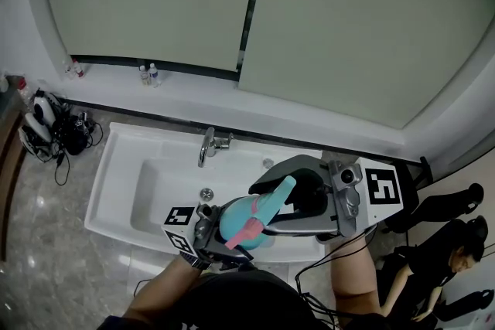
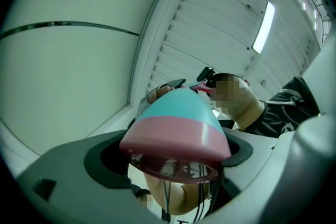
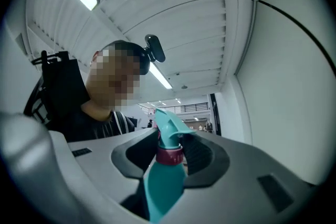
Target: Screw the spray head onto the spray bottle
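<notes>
A cone-shaped plastic spray bottle (image 2: 176,113), teal above a pink band, is held low in the centre of the head view, near the front edge of a white ceramic sink (image 1: 104,182). It is clamped round its wide pink base by the left gripper (image 2: 176,160), whose jaws are closed on it from both sides, presumably so that the body is kept from turning. The bottle is tilted with its neck toward the right of that frame, where it is met by the right gripper (image 3: 169,153). In the right gripper view the teal plastic spray head (image 3: 167,126) stands between the black pads, which are drawn in narrowly against its dark pink collar (image 3: 169,155). The collar is judged to be gripped because it is the part that must be rotated. The head appears seated on the neck. How far the thread is run down cannot be told.
</notes>
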The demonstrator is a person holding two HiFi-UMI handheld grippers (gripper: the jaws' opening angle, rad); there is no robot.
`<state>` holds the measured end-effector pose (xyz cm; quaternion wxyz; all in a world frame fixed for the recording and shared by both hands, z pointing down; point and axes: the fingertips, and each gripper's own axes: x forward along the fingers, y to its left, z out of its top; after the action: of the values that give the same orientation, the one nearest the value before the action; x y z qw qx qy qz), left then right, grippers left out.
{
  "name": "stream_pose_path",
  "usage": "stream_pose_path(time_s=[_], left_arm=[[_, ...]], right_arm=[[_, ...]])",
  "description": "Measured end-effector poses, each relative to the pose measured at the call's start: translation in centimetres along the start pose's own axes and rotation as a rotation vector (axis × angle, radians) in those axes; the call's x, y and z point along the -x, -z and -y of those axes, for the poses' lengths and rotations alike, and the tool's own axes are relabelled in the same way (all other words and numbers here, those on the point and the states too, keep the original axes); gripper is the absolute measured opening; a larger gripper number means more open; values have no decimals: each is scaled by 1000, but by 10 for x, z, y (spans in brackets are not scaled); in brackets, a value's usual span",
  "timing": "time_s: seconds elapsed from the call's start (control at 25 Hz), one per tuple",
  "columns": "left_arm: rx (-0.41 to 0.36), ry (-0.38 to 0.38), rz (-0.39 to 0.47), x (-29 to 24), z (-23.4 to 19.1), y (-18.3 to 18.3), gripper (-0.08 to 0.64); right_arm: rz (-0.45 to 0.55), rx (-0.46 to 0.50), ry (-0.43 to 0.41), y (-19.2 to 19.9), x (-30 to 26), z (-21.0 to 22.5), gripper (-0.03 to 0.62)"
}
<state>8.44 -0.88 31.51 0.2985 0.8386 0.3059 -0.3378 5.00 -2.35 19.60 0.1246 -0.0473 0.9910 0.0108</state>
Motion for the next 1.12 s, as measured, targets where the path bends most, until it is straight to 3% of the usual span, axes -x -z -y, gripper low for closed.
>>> stream_pose_path(time_s=[0.2, 0.36, 0.72, 0.92, 1.12], left_arm=[[-181, -171, -28, 13, -18, -8, 471], [-328, -322, -77, 24, -31, -16, 470], [-668, -631, -263, 33, -53, -23, 470], [-755, -686, -278, 32, -56, -18, 471], [-737, -668, -220, 34, -53, -25, 469]], right_arm=[[-83, 67, 251, 9, 7, 19, 147], [-94, 55, 430, 17, 20, 36, 147], [-12, -33, 634, 23, 57, 55, 146], [-73, -56, 728, 29, 67, 57, 146], [-104, -67, 798, 29, 58, 63, 146]])
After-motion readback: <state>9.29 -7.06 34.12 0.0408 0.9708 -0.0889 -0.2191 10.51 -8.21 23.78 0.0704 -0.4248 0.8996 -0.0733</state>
